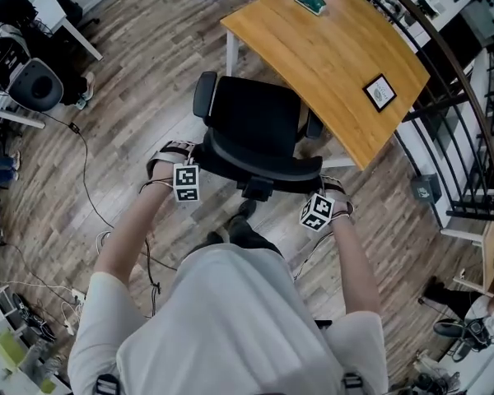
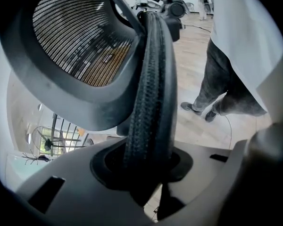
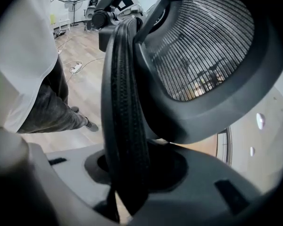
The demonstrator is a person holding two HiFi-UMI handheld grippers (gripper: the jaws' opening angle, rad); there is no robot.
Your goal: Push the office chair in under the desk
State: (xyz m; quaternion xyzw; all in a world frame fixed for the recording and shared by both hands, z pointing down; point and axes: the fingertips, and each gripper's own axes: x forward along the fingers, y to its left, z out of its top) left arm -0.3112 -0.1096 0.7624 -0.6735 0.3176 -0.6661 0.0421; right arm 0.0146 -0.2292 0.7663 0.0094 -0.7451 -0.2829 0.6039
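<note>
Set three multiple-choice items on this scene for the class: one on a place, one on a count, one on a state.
1. Where does the office chair stand?
A) on top of the desk
B) at the near edge of the desk
C) against the railing

2. How many things lie on the desk?
A) none
B) two
C) five

3. What do both grippers hold?
A) the chair's backrest rim
B) a cable
C) nothing

Key: B, the chair stands at the desk's edge. B, a green object and a framed card. A, the rim runs between the jaws of the left gripper and the right gripper.
</note>
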